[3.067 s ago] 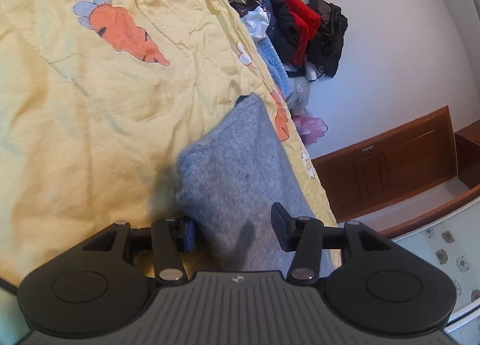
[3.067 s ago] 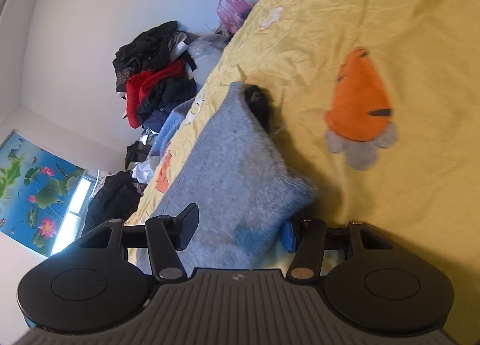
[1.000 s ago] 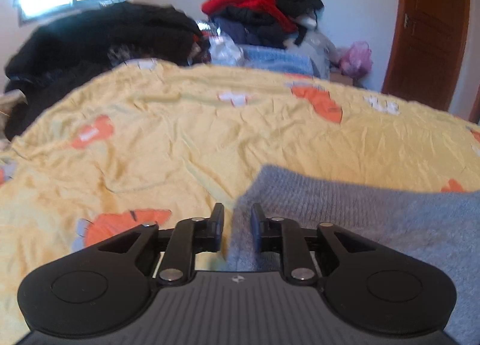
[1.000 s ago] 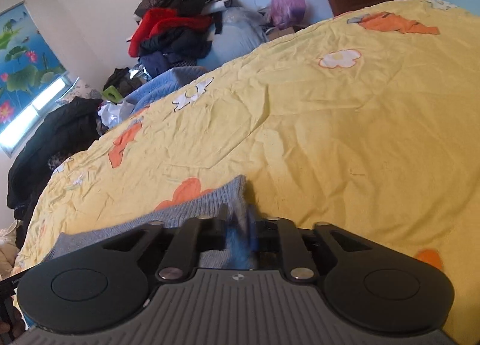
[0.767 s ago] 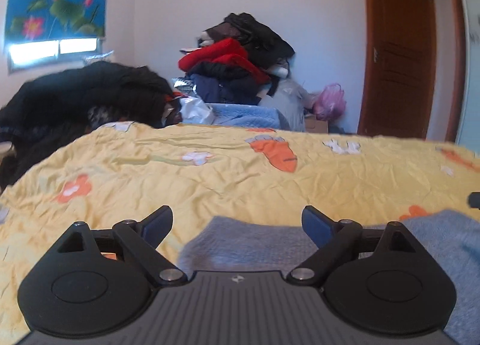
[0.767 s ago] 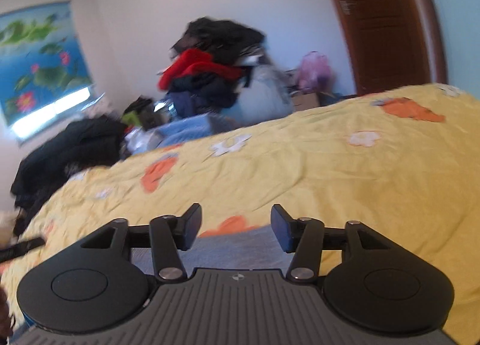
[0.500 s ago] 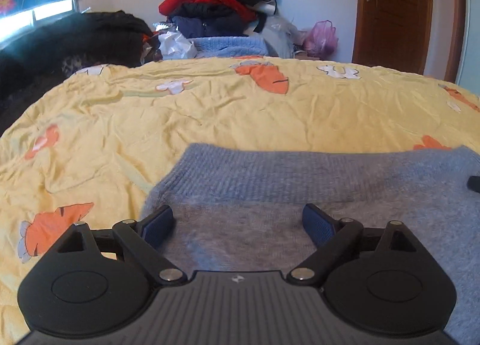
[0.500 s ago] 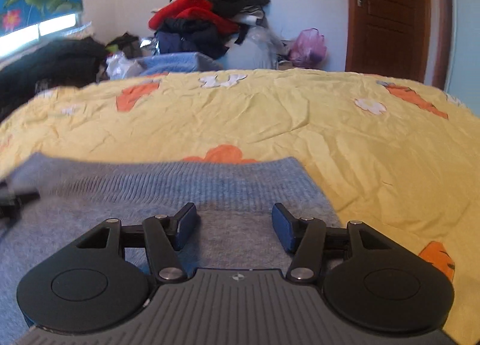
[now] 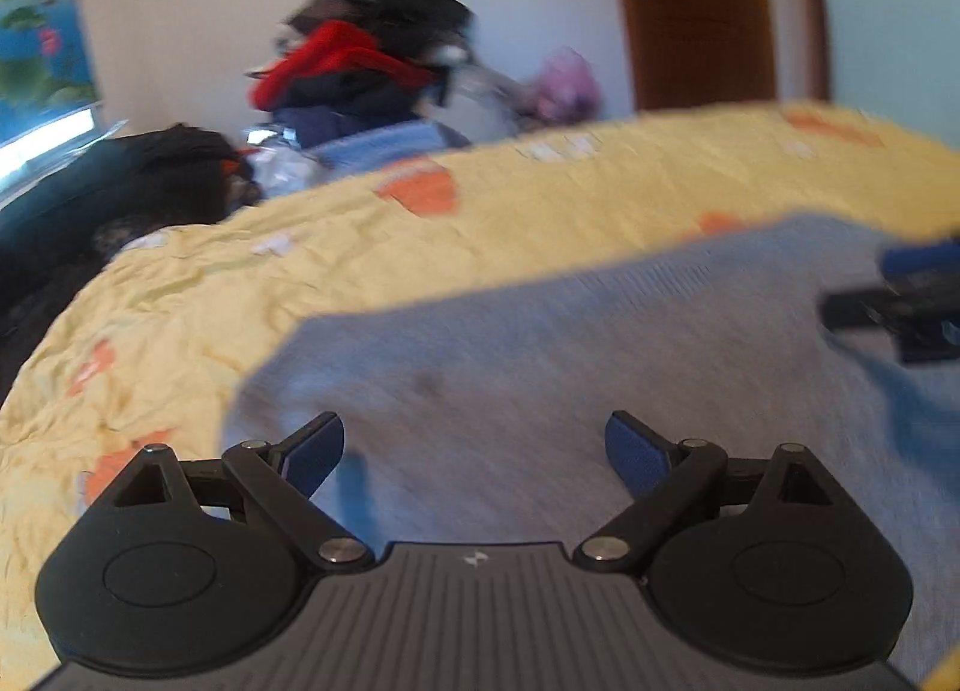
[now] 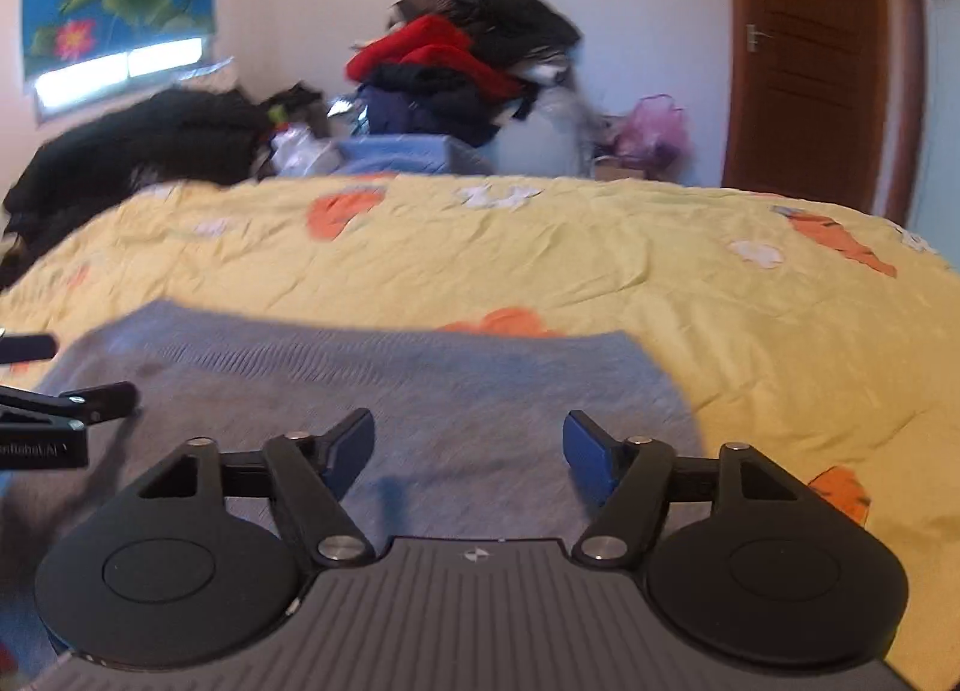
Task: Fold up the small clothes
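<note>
Grey knitted garment (image 10: 372,391) lies flat on yellow bedspread (image 10: 600,259); left gripper (image 9: 474,451) spread wide, right gripper (image 10: 468,451) opening, both empty above it, where a careless pass could rumple the fold

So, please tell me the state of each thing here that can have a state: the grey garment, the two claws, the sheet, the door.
grey sweater: lying flat on the bed, held by neither claw.
left claw: open, above the sweater, nothing between its fingers.
right claw: jaws opening, nothing gripped.
yellow bedsheet: spread out, wrinkled.
wooden door: closed.
clothes pile: heaped, unfolded.
</note>
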